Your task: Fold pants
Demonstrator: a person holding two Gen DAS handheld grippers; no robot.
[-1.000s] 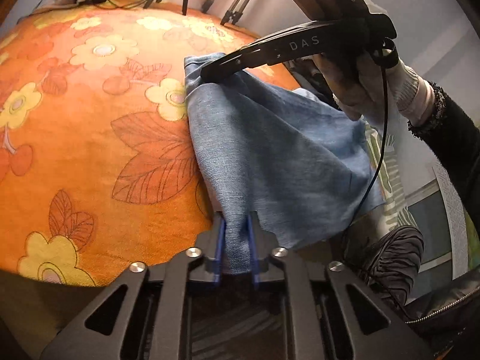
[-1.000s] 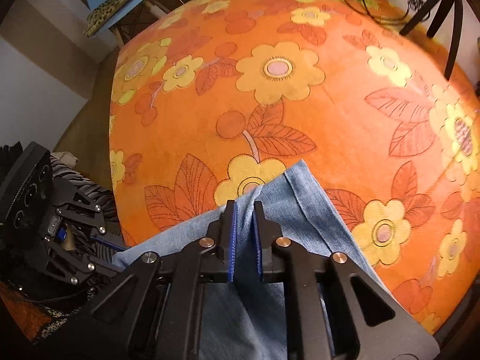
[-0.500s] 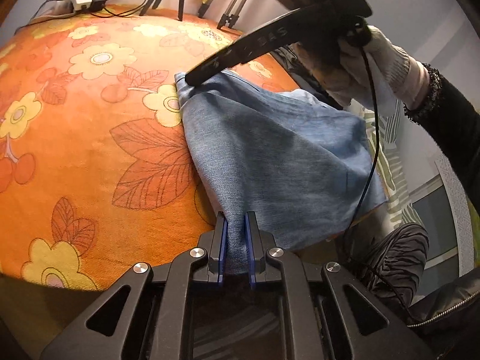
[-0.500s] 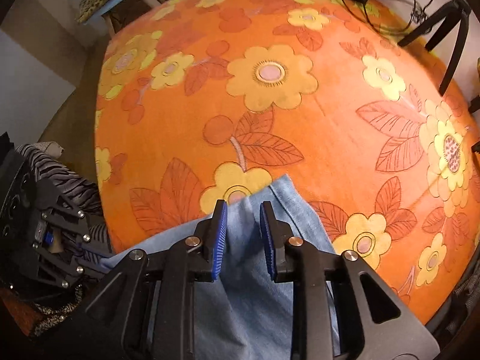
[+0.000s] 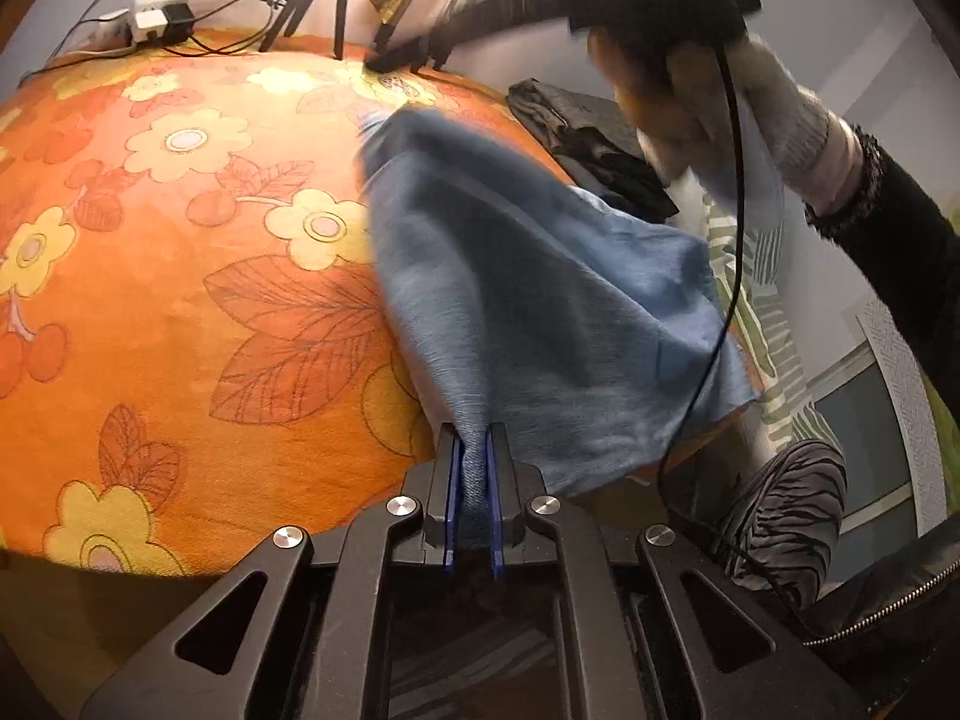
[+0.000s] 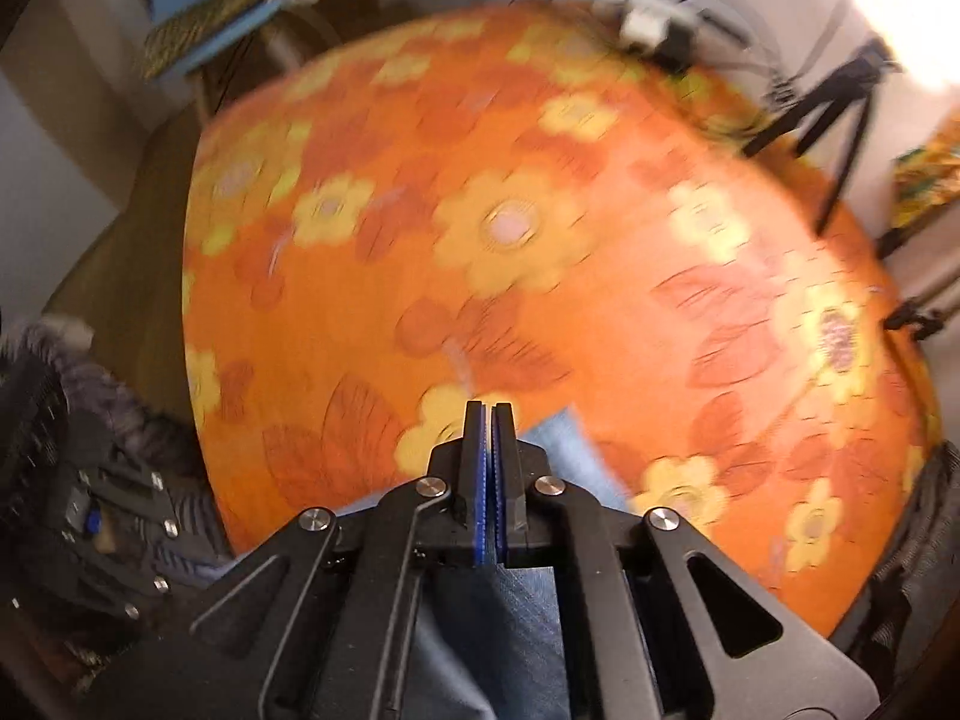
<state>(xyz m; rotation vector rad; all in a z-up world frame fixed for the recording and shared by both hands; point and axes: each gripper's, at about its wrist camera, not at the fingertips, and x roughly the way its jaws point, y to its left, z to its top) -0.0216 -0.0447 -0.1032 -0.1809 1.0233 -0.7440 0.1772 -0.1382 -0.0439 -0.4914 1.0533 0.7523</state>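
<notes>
Blue denim pants (image 5: 540,300) lie over the right edge of the table, one hem reaching toward its middle. My left gripper (image 5: 474,438) is shut on a pinched fold at their near edge. My right gripper (image 5: 384,63), held by a gloved hand (image 5: 750,108), hangs blurred above the far end of the pants, clear of the cloth. In the right wrist view, the right gripper (image 6: 487,408) is shut, pads together with nothing between them. The pants' hem (image 6: 570,456) lies on the table just below and behind its tips.
The table wears an orange flowered cloth (image 5: 150,300). At its far edge sit a power strip (image 5: 150,18) with cables and tripod legs (image 5: 324,0). Dark clothes (image 5: 588,138) lie off the right edge, and a striped grey fabric (image 5: 780,510) lies lower right.
My right gripper opened, let go of the pants' hem, rose off the table and shut empty. The hem dropped onto the cloth. My left gripper kept its grip and hardly moved.
</notes>
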